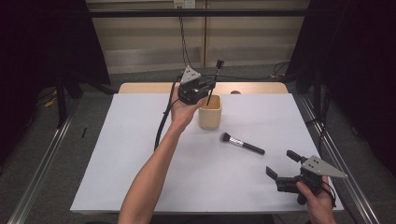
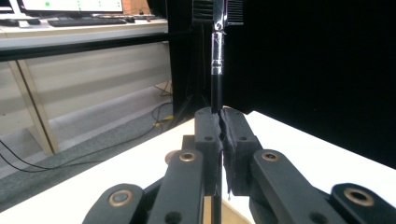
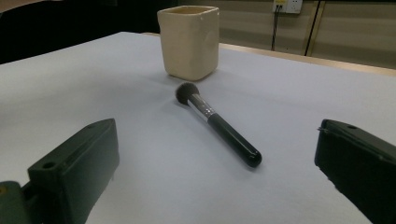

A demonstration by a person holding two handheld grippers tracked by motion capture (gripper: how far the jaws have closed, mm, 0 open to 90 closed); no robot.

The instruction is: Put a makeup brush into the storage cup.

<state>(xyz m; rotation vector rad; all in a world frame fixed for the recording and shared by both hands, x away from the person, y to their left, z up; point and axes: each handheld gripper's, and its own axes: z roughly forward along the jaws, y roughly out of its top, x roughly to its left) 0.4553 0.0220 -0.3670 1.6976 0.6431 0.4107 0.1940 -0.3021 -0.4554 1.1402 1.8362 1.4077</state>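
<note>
**One brush going into the cup, one left on the table**

Seen from above, a white table top (image 1: 140, 154) carries a cream, square-sided ceramic cup (image 1: 210, 112) just beyond its centre, toward twelve o'clock. The left gripper (image 1: 206, 89) hangs above the cup at about its eleven o'clock. Its black jaws are pressed together on the handle of a slim black makeup brush with a silver ferrule (image 1: 213, 80). That brush stands nearly upright, with its head at the top and its lower end pointing down into the cup's mouth. Whether the tip touches the bottom is hidden by the wall.

A second, thicker black brush with a dark fluffy head (image 1: 242, 143) lies flat on the table at about four o'clock from the cup, near it but apart. Its bristles point toward the cup.

The right gripper (image 1: 283, 164) rests low near the table's five o'clock corner. Its jaws stand wide apart and hold nothing, and they face the lying brush.

As a judgement, the work looks about half done. The first brush needs only to be let go, and the second is untouched.
</note>
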